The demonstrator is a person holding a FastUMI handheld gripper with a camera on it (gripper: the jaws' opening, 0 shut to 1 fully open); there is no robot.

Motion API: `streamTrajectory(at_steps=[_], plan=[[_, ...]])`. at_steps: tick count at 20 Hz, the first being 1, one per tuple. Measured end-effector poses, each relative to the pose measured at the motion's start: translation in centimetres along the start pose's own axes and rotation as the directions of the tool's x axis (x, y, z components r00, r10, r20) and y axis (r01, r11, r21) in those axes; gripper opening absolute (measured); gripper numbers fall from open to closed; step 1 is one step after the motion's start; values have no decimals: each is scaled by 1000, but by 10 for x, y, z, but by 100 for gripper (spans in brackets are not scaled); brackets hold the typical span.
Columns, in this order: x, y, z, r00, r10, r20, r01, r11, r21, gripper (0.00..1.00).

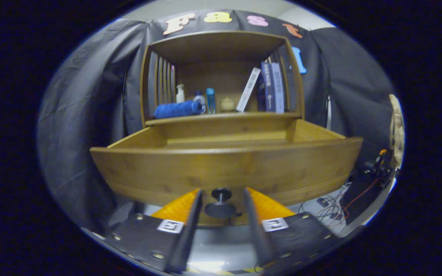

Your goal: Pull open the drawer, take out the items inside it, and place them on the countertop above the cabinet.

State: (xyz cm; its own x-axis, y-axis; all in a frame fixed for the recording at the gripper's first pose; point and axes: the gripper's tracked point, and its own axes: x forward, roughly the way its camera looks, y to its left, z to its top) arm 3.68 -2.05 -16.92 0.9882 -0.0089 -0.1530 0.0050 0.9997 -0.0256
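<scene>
A wooden cabinet stands straight ahead, and its drawer point(221, 168) is pulled well out toward me. The drawer's front panel hides whatever lies inside; only the bare side walls and back show. Its dark round knob point(221, 209) sits between my fingers, with a small gap on each side. My gripper point(222, 190) is open around the knob, just under the drawer front. Above the drawer runs the countertop point(221, 117), under an open wooden hutch.
On the countertop lie a rolled blue cloth point(177, 109), a white bottle point(180, 94), a blue bottle point(210, 100), a cream jar point(227, 104) and upright books point(271, 88). Cables point(332, 207) trail over the floor at the lower right.
</scene>
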Motion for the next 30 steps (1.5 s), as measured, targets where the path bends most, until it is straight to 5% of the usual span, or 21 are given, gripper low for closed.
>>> streamTrajectory(at_steps=[3, 8, 14, 22, 30], plan=[[-9, 3, 30, 999, -1, 38, 2, 1000, -26, 94], [-8, 3, 87, 993, -25, 115, 29, 999, -35, 97], [40, 15, 106, 1000, -14, 20, 15, 999, -47, 97], [112, 15, 74, 976, -30, -213, 10, 996, -90, 97], [147, 12, 24, 897, -25, -442, 19, 1000, -17, 97]])
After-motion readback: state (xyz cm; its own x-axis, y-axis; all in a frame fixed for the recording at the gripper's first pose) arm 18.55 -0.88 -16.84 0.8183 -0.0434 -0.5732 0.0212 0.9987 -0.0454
